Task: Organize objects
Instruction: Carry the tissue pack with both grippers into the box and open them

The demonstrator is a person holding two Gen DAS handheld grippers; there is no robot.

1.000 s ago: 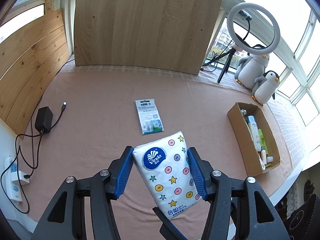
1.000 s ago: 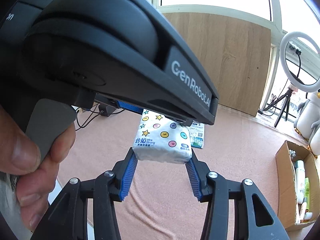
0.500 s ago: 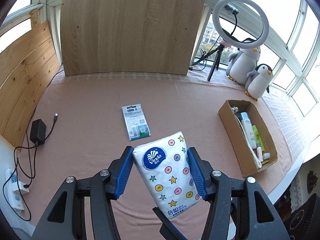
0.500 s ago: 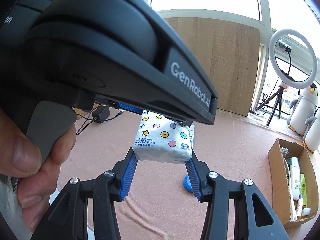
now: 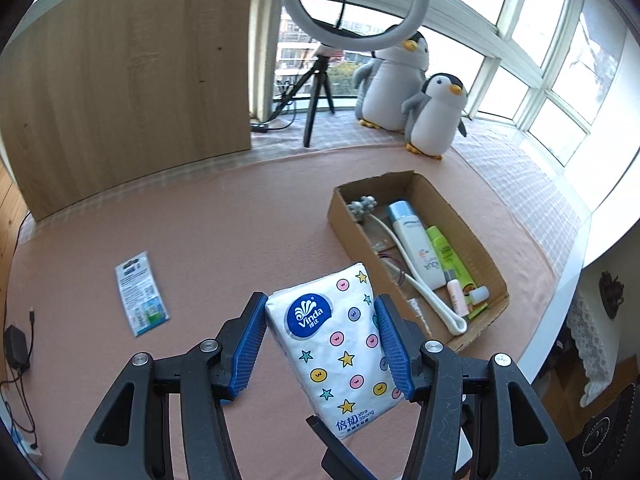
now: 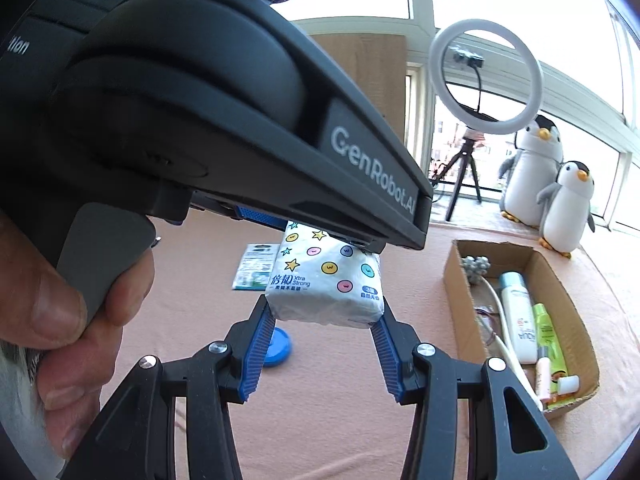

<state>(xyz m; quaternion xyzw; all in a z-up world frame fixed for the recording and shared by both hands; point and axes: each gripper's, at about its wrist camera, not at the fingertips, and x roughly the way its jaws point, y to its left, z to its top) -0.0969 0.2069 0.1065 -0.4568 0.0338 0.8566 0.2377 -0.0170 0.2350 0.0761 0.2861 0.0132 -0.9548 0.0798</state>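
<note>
View has swung right so the brown cardboard box [image 5: 420, 252] now sits centre-right, left gripper [image 5: 320, 344] clenched on the white star-dotted tissue pack [image 5: 340, 344] in air, right gripper [image 6: 324, 348] released at its end; boxing left, blue-green flat packet [image 5: 140, 294] too.

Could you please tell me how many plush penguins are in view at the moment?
2: the larger plush penguin sits by the window behind the ring light; the smaller plush penguin stands against its front, beyond the cardboard box.
</note>
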